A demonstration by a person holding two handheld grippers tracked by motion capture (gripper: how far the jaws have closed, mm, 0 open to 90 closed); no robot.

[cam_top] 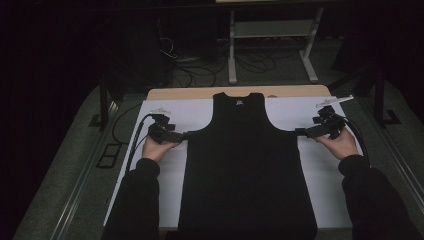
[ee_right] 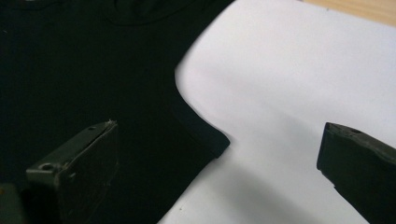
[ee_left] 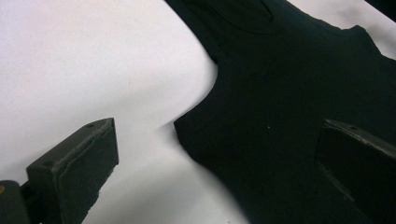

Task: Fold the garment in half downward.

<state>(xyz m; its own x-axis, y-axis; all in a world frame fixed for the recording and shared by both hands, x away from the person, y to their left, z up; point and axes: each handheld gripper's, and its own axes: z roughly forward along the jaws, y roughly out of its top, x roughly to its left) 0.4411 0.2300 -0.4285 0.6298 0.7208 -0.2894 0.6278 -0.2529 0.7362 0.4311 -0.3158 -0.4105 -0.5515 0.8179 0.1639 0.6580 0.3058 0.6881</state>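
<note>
Two grippers, left [cam_top: 181, 135] and right [cam_top: 300, 132], fingers spread wide, straddling underarm corners of flat black tank top [cam_top: 245, 165]

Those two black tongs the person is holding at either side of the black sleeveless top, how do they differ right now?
The left tongs sit at the left underarm corner of the black sleeveless top; the right tongs sit at its right underarm corner. In its own view, the left tongs' right-hand jaw hangs over the cloth; for the right tongs, the left-hand jaw does. Both are open, straddling a corner above the white sheet.

left tool [cam_top: 181, 135] jaws wide | right tool [cam_top: 299, 132] jaws wide — both seemingly low
</note>
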